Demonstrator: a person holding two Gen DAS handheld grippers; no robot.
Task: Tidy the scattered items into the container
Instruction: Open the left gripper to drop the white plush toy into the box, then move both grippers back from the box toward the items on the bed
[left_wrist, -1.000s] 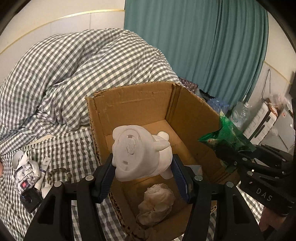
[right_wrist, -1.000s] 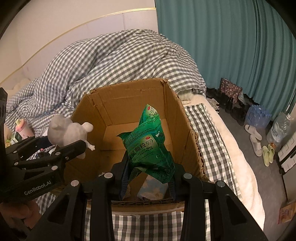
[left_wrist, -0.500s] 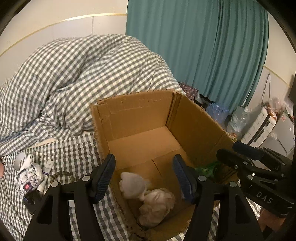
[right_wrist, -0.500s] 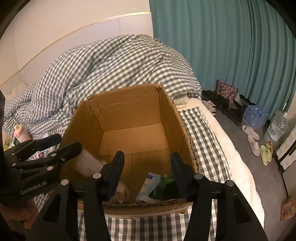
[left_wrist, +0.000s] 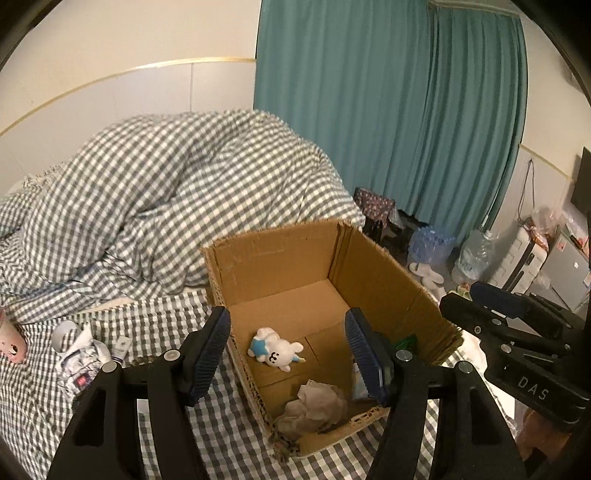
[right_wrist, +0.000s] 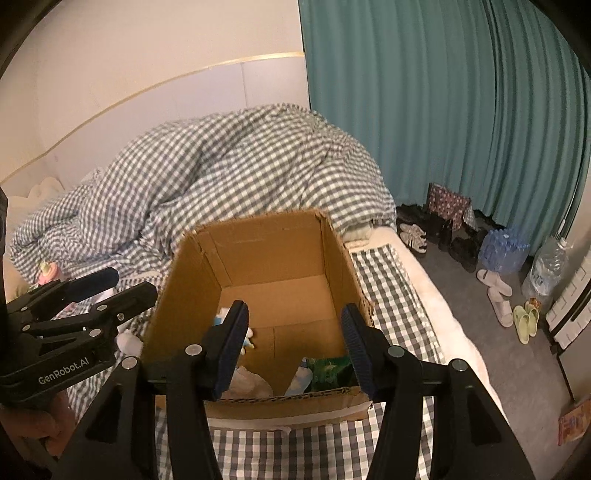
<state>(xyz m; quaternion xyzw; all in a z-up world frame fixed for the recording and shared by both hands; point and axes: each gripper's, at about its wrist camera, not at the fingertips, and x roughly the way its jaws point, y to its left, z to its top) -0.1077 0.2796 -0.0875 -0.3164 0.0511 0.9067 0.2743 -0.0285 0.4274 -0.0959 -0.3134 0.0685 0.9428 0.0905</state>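
Both the left gripper and the right gripper are spread wide and hold nothing, each above the near edge of the open box on the checked bed. Inside the box lie the white toy, a crumpled paper and a green bag in the near right corner. Left of the box, on the sheet, remain a wrapped packet, a small tube and a pink thing; the duvet is heaped behind.
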